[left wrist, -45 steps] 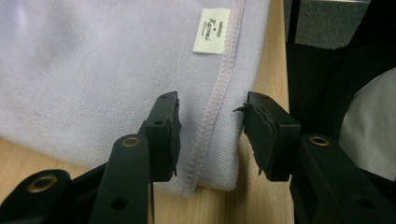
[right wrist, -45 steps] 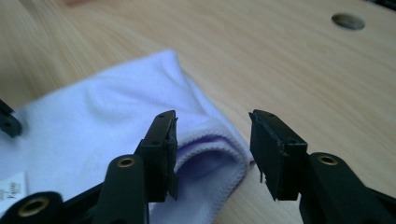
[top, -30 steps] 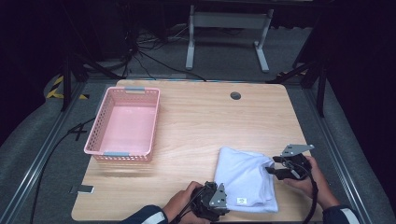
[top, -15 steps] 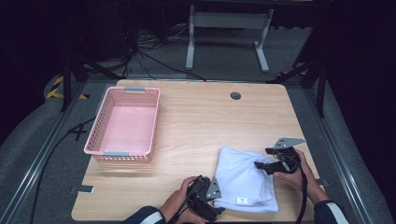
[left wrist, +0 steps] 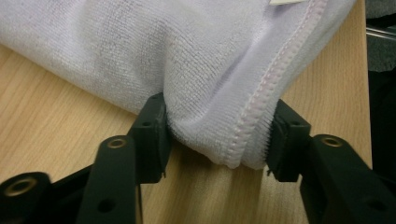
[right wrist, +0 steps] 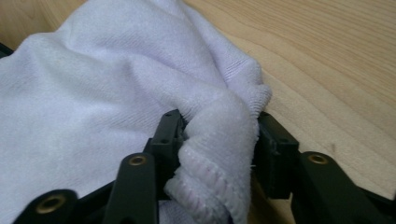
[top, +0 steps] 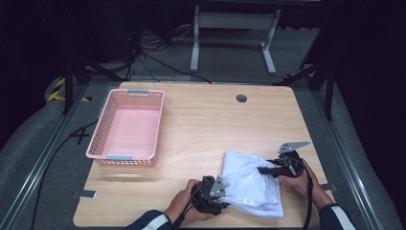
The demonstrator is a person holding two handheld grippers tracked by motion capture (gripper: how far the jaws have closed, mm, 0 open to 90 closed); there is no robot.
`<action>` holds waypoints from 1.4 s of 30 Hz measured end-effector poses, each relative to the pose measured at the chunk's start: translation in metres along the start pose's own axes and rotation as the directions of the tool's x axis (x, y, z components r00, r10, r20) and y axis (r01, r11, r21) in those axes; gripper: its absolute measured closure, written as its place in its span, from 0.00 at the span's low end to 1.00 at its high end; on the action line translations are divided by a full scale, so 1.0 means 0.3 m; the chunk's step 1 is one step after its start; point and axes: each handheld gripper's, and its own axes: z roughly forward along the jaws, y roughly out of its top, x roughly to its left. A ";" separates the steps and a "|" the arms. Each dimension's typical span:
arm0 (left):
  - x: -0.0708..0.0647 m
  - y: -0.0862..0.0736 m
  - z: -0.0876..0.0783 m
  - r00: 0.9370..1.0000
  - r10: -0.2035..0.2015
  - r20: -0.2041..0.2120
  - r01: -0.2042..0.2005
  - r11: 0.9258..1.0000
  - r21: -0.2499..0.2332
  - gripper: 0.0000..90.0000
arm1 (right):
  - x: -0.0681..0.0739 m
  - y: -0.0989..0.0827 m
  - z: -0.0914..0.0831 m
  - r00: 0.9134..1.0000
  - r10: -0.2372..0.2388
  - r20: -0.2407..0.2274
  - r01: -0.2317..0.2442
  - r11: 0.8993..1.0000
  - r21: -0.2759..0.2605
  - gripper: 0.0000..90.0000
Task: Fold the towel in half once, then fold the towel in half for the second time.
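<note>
A white folded towel (top: 251,184) lies on the wooden table (top: 215,120) near its front right. My left gripper (top: 223,194) is at the towel's near left corner. In the left gripper view, the stitched corner of the towel (left wrist: 187,56) sits pinched between the left gripper's (left wrist: 217,140) pads. My right gripper (top: 262,170) is at the towel's right edge. There a bunched fold of the towel (right wrist: 93,84) is squeezed between the right gripper's (right wrist: 217,144) pads. Both pairs of jaws have just been closing, with towel between them.
A pink plastic basket (top: 155,124) stands empty on the left half of the table. A round cable hole (top: 241,98) sits near the far edge. Bare wood lies between the basket and the towel. Dark floor, cables and a metal stand are beyond the table.
My right gripper moved left and down onto the towel's right edge and closed on a fold. My left gripper stayed at the near left corner and closed on it. The towel looks more bunched.
</note>
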 end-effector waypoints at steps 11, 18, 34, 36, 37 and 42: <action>0.023 -0.002 -0.024 1.000 0.020 -0.018 -0.019 1.000 0.017 0.71 | 0.029 0.019 -0.009 0.998 -0.048 0.030 0.049 0.998 -0.040 0.80; 0.083 -0.027 -0.140 0.993 0.013 -0.118 -0.014 1.000 -0.011 0.74 | 0.066 0.107 0.027 0.996 -0.087 0.023 0.088 0.994 -0.066 0.81; 0.207 -0.146 -0.475 0.914 -0.132 -0.384 0.084 0.987 -0.139 0.74 | 0.196 0.529 0.181 0.973 -0.232 0.001 0.228 0.958 -0.174 0.81; 0.215 -0.164 -0.519 0.897 -0.157 -0.414 0.096 0.982 -0.164 0.74 | 0.226 0.593 0.203 0.967 -0.254 -0.003 0.249 0.951 -0.185 0.81; 0.216 -0.172 -0.544 0.883 -0.168 -0.437 0.100 0.980 -0.175 0.74 | 0.235 0.615 0.210 0.964 -0.265 -0.006 0.259 0.947 -0.192 0.81; 0.223 -0.226 -0.658 0.827 -0.239 -0.508 0.130 0.962 -0.240 0.74 | 0.307 0.757 0.272 0.949 -0.312 -0.030 0.300 0.932 -0.205 0.81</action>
